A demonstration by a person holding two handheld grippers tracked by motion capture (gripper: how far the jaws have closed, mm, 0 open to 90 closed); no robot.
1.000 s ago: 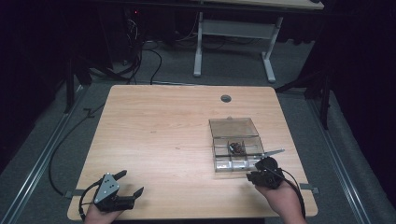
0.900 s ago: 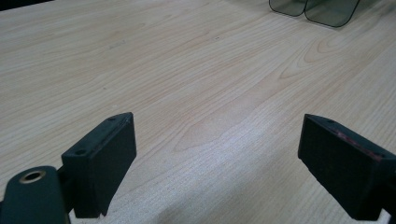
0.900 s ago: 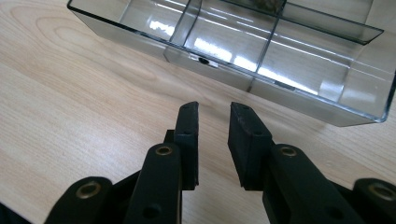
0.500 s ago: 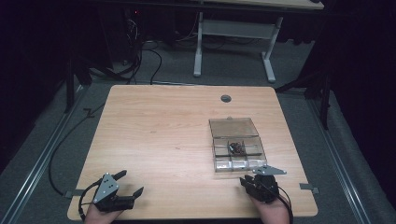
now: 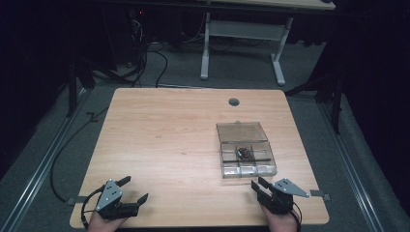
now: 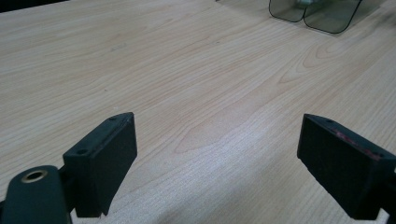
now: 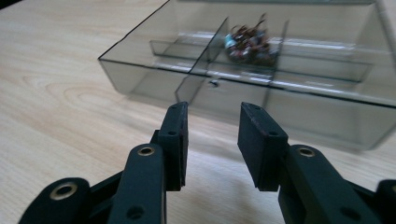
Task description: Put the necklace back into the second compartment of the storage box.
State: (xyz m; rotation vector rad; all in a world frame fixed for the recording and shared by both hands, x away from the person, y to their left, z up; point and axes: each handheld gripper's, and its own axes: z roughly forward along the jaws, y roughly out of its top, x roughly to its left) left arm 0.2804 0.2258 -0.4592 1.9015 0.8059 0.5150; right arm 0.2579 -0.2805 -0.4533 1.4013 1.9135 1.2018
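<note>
Right of centre in the high view, a clear plastic compartment box [image 5: 246, 150] sits on the light wooden table [image 5: 164, 140], its lid open and lying flat toward the far edge. One middle compartment holds a small cluster of dark brownish parts [image 5: 245, 153]; they are too small to identify. At the lower right of that frame, the right gripper [image 5: 261, 186] rests near the table's near edge, just short of the box, with its jaws pointing toward it. In the right gripper view the two black jaws stand a narrow gap apart with nothing between them, and the box [image 7: 261, 70] fills the upper part of the frame, the cluster [image 7: 247, 44] showing brown with a speck of blue. At the lower left of the high view, the left gripper [image 5: 135, 189] lies well apart from the box, its jaws spread wide and empty. In the left gripper view, bare wood grain [image 6: 196, 93] lies between the jaws and rounded corners of the box [image 6: 317, 11] show at the upper right.
</note>
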